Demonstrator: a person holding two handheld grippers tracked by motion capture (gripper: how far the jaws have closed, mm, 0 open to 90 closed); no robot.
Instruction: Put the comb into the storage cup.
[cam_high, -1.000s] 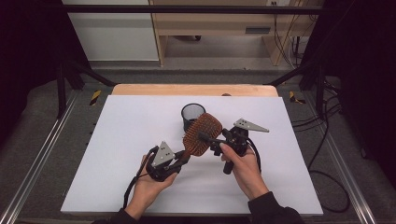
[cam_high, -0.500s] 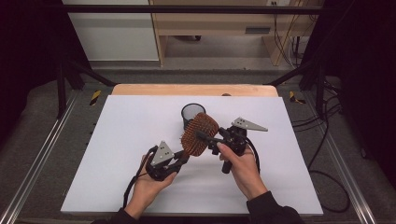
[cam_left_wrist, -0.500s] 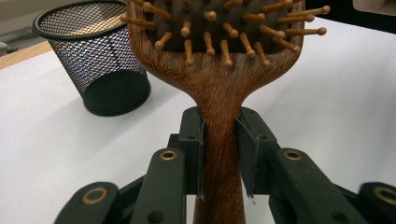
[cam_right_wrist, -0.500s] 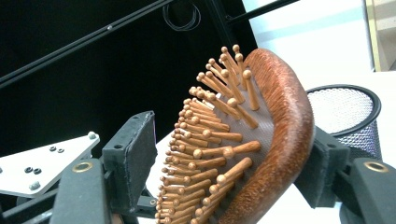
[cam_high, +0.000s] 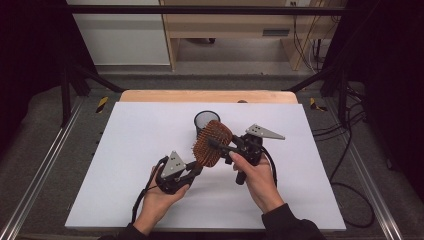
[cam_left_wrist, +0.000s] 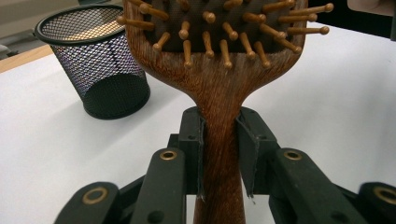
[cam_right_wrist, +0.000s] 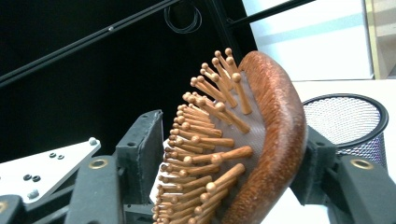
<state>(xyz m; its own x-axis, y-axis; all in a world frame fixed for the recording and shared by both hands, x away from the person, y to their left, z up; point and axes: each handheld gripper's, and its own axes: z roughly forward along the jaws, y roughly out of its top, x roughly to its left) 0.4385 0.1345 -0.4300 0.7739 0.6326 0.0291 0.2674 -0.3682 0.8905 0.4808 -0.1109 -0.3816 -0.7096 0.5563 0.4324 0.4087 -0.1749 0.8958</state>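
Observation:
A wooden hairbrush (cam_high: 212, 142) with peg bristles is held up over the white table (cam_high: 125, 150). My left gripper (cam_high: 192, 170) is shut on its handle (cam_left_wrist: 219, 140), both pads pressed flat to the wood. My right gripper (cam_high: 220, 145) comes in from the right across the brush head (cam_right_wrist: 275, 130). Its jaws have just been closing around the head. One pad now lies against the rounded wooden back and the other meets the bristle tips. A black mesh cup (cam_high: 205, 120) stands upright just behind the brush.
The mesh cup (cam_left_wrist: 100, 60) looks empty and sits near the table's middle, its rim (cam_right_wrist: 348, 119) close behind the brush head. A wooden strip (cam_high: 200, 96) runs along the table's far edge. Black frame bars and cables stand around the sides.
The right gripper's jaws have drawn in onto the brush head. The left gripper and the brush have stayed about where they were.

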